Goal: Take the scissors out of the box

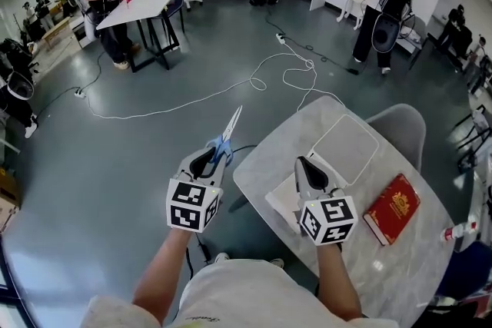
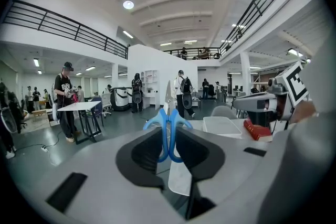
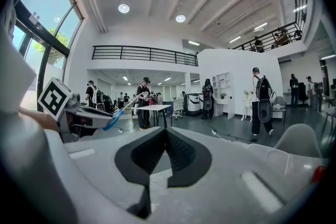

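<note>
Grey floor (image 1: pixel 154 165) strewn with white cables (image 1: pixel 254 81) fills a wide hall, and a round marbled tabletop (image 1: pixel 415 273) is seen beneath and to the right of the right claw (image 1: pixel 310 173).

The scissors (image 1: pixel 227 136) are pinched in the left claw (image 1: pixel 215 154). The blue handle loops are pressed between its pads, and the pale blades point up and away from it, out over the floor and clear of the tabletop. The right claw is pressed together with nothing between its pads and is held just above the tabletop. The shallow translucent box (image 1: pixel 344 148) lies just beyond it, and nothing can be made out in the box. A red book (image 1: pixel 392 207) lies to the right of that claw, apart from the box.

The scissors are judged to be already out of the box, so the task appears close to done.

The scissors are judged light and stiff. The smooth plastic loops could twist or slip in a narrow pinch, and the long blades ahead of the grip would swing the points about. Hold is best taken across both loops close to the pivot, as is seen here, so that the blades are kept shut. The tips are sharp and should be kept turned away from the other claw.
</note>
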`<state>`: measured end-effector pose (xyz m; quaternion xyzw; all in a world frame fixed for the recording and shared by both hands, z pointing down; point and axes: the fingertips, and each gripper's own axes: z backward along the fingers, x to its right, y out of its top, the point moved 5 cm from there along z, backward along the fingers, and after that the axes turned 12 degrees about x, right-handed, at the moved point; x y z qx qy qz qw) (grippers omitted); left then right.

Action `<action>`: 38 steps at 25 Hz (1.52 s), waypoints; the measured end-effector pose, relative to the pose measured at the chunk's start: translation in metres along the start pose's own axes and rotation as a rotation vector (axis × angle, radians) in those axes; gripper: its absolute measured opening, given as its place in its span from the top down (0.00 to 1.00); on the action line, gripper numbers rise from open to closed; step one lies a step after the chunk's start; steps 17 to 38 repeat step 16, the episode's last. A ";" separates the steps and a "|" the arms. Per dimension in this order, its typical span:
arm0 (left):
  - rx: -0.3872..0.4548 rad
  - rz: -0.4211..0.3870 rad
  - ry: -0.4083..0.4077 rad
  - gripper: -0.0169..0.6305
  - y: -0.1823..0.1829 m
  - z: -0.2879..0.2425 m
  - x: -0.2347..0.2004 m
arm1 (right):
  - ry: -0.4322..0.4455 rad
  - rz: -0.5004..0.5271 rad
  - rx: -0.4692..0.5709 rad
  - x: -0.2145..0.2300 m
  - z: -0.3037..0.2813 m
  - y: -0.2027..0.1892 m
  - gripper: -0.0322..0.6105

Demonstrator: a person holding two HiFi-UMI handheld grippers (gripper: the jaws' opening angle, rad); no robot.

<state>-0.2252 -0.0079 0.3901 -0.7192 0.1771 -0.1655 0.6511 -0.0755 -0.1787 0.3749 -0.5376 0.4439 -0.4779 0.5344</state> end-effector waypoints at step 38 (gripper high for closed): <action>-0.003 0.026 -0.013 0.85 0.001 -0.006 -0.001 | -0.002 -0.014 0.005 0.000 -0.007 -0.002 0.94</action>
